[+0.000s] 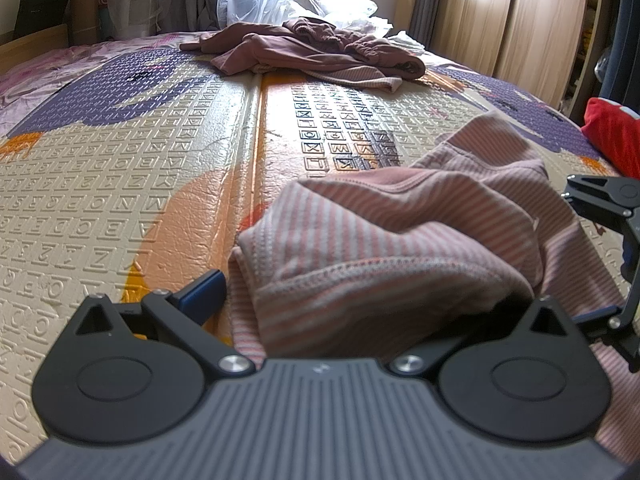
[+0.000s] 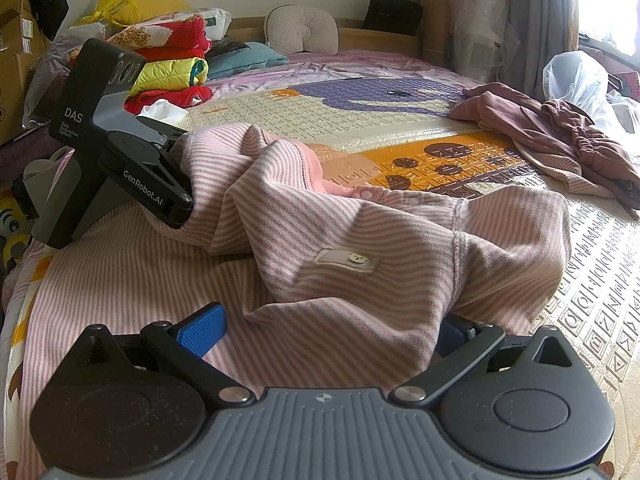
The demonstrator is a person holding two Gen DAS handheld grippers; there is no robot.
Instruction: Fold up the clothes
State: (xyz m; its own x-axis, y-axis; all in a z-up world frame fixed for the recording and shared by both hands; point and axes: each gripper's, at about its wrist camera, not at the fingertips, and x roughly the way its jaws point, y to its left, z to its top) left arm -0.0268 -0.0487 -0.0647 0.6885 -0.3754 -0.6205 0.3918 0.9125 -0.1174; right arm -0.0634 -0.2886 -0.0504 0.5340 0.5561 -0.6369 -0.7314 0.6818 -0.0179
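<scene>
Left gripper (image 1: 376, 300) fingers spread wide around the striped garment (image 2: 360, 232) at frame bottom; right gripper (image 2: 332, 332) fingers likewise spread, fabric bunched between them on the mat (image 1: 120, 184).

A pink-and-white striped garment (image 2: 360, 240) with snap buttons and a small sewn label lies rumpled and partly folded over itself, its lifted folds bunched between both sets of jaws. Well ahead of the jaws lies a crumpled mauve garment (image 1: 316, 50), possibly trousers, unfolded in a heap.
</scene>
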